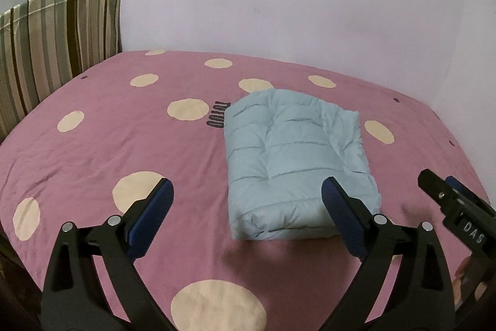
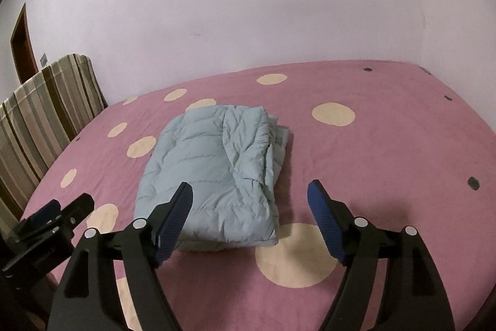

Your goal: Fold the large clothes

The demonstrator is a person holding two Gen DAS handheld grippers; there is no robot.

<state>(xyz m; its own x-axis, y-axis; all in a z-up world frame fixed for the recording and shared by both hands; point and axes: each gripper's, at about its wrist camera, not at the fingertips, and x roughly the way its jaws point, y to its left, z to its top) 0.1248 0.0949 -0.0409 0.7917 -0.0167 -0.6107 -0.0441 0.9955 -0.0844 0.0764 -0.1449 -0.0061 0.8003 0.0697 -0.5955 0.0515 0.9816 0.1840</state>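
I see a pale blue padded jacket [image 1: 297, 157] lying folded into a compact bundle mid-bed on the pink spotted bedspread [image 1: 108, 145]. My left gripper [image 1: 248, 207] and right gripper [image 2: 249, 203] hover empty, fingers spread wide (folding looks essentially finished).

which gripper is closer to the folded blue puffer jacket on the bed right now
Roughly even; the pictures don't settle it. The left gripper hangs open off the near-left corner of the jacket, the right gripper open off its near-right corner. Neither touches it.
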